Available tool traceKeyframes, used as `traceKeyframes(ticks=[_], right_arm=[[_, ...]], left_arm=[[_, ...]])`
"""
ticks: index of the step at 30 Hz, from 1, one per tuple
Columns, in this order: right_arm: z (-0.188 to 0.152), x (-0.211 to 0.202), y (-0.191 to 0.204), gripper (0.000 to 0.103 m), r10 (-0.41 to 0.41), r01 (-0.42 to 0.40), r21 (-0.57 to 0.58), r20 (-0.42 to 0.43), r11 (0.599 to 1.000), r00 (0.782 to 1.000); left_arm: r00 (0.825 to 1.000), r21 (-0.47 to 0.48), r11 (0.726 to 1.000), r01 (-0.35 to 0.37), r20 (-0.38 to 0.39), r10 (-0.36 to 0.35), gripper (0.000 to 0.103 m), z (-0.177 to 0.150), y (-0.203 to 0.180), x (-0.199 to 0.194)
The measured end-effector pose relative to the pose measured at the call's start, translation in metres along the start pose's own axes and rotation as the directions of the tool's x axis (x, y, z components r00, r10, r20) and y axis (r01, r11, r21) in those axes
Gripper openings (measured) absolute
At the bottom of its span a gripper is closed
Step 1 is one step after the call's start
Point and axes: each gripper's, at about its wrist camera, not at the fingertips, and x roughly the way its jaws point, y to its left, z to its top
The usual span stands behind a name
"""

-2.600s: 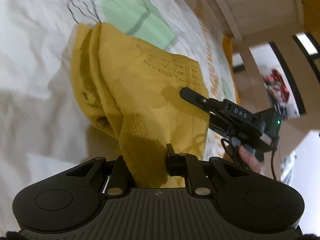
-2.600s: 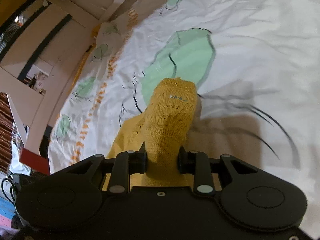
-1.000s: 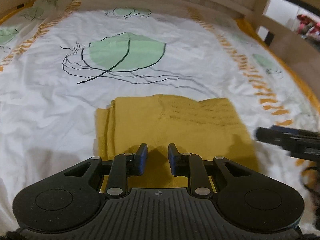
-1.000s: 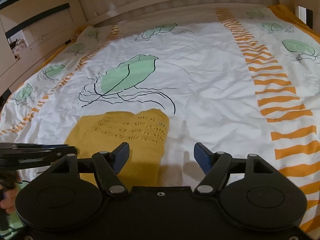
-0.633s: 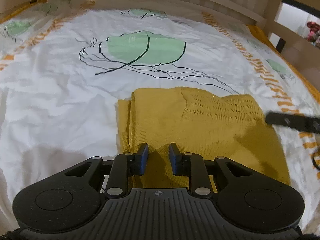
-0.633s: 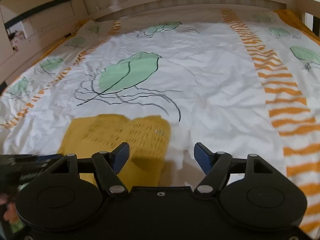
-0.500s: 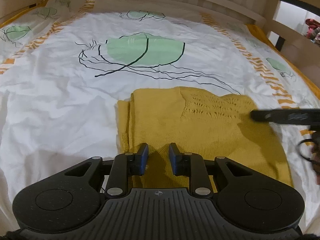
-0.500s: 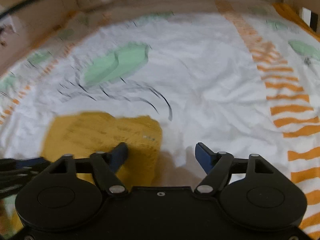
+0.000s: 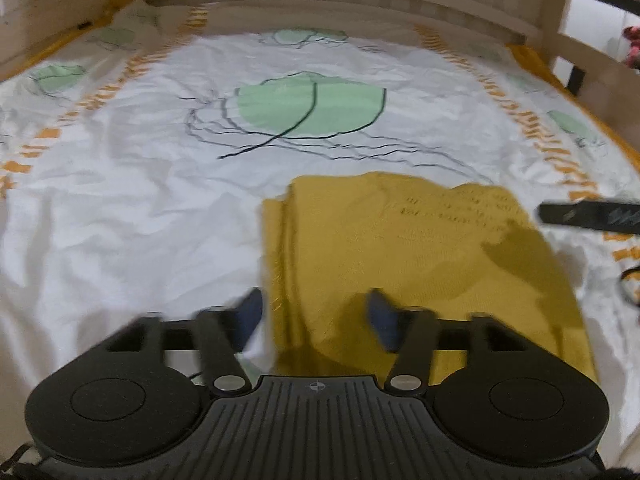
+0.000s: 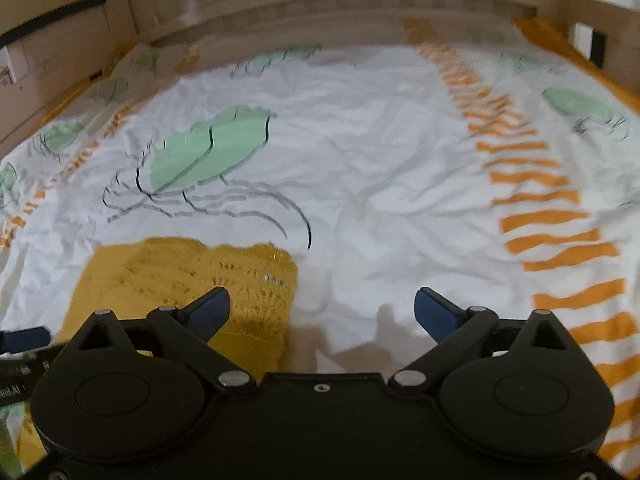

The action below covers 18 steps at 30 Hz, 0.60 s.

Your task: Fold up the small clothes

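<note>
Two hand-held grippers (image 9: 314, 312) (image 10: 322, 310), apparently both open, flank one folded garment (image 9: 420, 264).

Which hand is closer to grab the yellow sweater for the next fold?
Probably left. The left gripper has open jaws straddling the yellow sweater at its near edge; the right gripper is open mostly over bare sheet.

the left hand-held gripper (image 9: 316, 316) hides the near edge of the yellow knit garment (image 9: 420, 264) at 6 o'clock, and its fingertips (image 9: 250, 306) are smeared by blur. the right hand-held gripper (image 9: 588, 216) is cut off at 3 o'clock. the bedsheet (image 10: 380, 184) print toward 12 o'clock is blurred.
</note>
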Motion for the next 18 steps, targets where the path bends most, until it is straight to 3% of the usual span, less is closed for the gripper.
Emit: traceKeyframes(ticks=[4,9,14,18], right_arm=[[0.003,-0.026,0.006,0.102,-0.022,0.023,-0.017,0.056,1.0,0.998],[-0.004,-0.054,0.015,0.103,0.031,-0.033,0.021,0.064,0.999,0.997],[-0.025,-0.08,0.024,0.103,0.082,-0.083,0.058,0.028,0.995,0.996],[-0.044,-0.101,0.034,0.103,0.079,-0.079,0.054,-0.008,0.995,0.997]], left_arm=[[1.0,-0.031,0.999,-0.016,0.0,0.016,0.082,-0.008,0.007,-0.018],[0.995,-0.016,0.996,-0.086,0.047,0.087,0.082,-0.014,0.009,-0.046],[0.996,-0.007,0.997,-0.083,0.034,0.083,0.082,-0.019,0.01,-0.069],[0.992,0.055,0.991,-0.123,0.035,0.121,0.082,-0.025,0.0,-0.09]])
